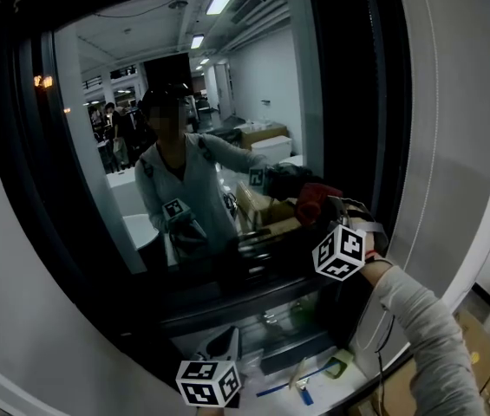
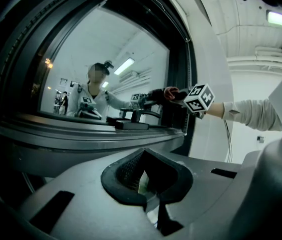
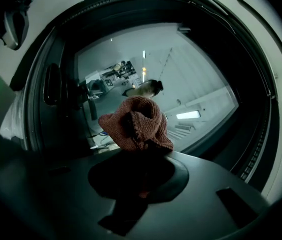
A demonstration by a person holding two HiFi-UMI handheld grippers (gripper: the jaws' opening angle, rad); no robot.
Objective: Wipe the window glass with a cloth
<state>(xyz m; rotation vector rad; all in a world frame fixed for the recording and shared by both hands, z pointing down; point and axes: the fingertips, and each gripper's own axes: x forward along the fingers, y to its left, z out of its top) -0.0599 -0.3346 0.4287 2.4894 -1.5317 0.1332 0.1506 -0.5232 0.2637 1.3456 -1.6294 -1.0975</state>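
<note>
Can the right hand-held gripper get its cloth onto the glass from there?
Probably yes. The right hand-held gripper holds the cloth up by the glass, near its right edge, and nothing shows between them. Whether it touches is unclear.

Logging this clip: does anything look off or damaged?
Nothing looks spilled or broken. One oddity: the red cloth is a bunched wad in the right gripper, not spread flat for the window glass.

Tape roll [image 1: 342, 365] and small blue item [image 1: 304, 395] on a white surface [image 1: 355, 388], brown cardboard box [image 1: 480, 351] alongside.
</note>
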